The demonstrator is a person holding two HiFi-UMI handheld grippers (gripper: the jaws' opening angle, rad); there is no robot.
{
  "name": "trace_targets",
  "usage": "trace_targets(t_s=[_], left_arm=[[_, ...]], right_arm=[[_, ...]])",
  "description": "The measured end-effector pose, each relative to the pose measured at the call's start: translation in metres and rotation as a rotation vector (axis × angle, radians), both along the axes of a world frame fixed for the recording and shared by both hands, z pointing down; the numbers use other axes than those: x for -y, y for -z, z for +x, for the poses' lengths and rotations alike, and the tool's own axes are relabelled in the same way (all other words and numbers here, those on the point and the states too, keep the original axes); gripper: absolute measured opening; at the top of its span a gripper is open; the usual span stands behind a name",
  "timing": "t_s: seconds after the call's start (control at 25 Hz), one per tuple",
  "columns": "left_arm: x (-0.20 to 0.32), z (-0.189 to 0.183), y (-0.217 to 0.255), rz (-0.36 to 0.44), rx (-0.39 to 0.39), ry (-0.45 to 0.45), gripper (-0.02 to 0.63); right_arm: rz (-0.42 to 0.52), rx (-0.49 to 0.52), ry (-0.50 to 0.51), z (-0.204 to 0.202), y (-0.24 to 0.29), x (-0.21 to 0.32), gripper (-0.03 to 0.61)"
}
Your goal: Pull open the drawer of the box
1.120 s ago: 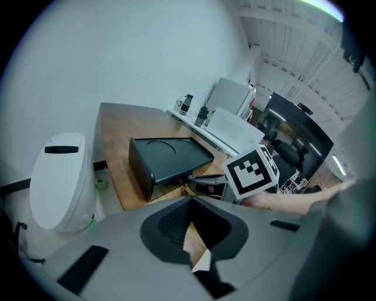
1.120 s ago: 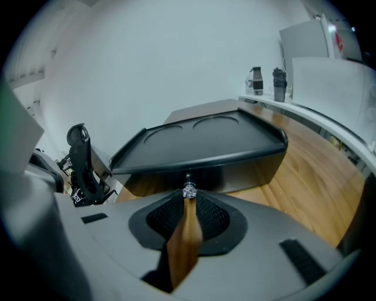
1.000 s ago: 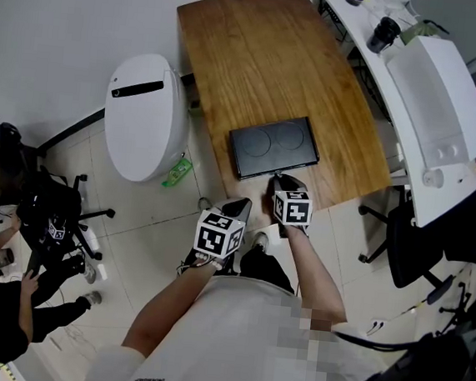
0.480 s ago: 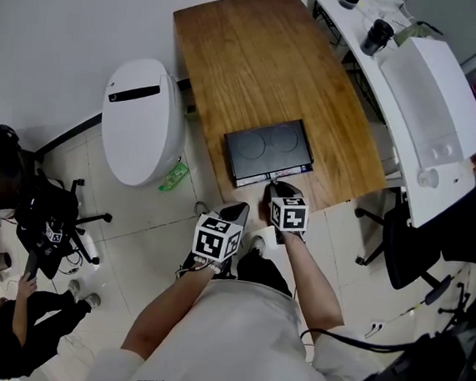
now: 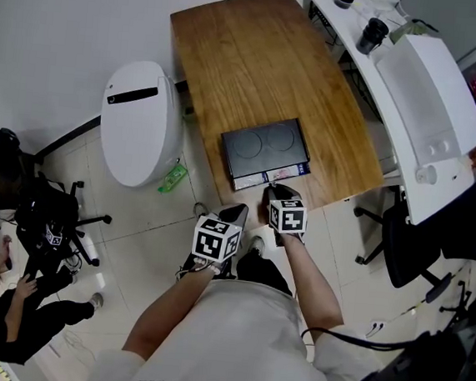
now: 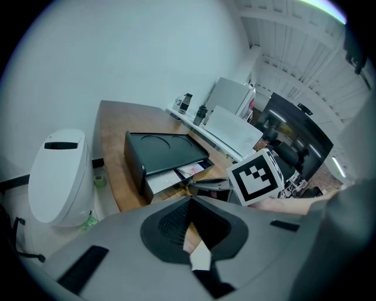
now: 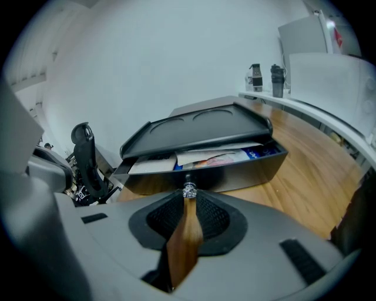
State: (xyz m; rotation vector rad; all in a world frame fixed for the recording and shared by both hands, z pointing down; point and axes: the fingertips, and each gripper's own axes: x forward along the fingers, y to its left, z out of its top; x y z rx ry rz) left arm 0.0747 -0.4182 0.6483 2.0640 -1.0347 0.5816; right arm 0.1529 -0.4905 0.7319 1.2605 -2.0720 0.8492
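Black box (image 5: 263, 150) is set at the near edge of the table (image 5: 235, 51), drawer (image 7: 205, 170) partly out. Its small knob (image 7: 189, 191) is pinched by the right gripper (image 5: 275, 192). The drawer is judged light and free-sliding, the knob slippery. The left gripper (image 6: 194, 238) is held aside, jaws seemingly pressed together, empty.

Box (image 5: 263, 146): black, flat, near the front edge of the wooden table (image 5: 251, 53).
Drawer (image 7: 205, 170): partly open, papers inside, small metal knob (image 7: 189, 191) at front.

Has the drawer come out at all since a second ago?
Yes. The drawer has slid out of the box toward the table's near edge; papers inside now show past the box front. The right gripper is shut on its knob.
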Motion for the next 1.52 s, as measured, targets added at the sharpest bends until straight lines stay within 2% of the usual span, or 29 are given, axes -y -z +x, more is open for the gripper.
trace_targets(t_s=[1.52], left_arm=[[-0.005, 0.000, 0.010, 0.028, -0.032, 0.071, -0.002]], right_arm=[[-0.036, -0.024, 0.034, 0.015, -0.007, -0.044, 0.055]])
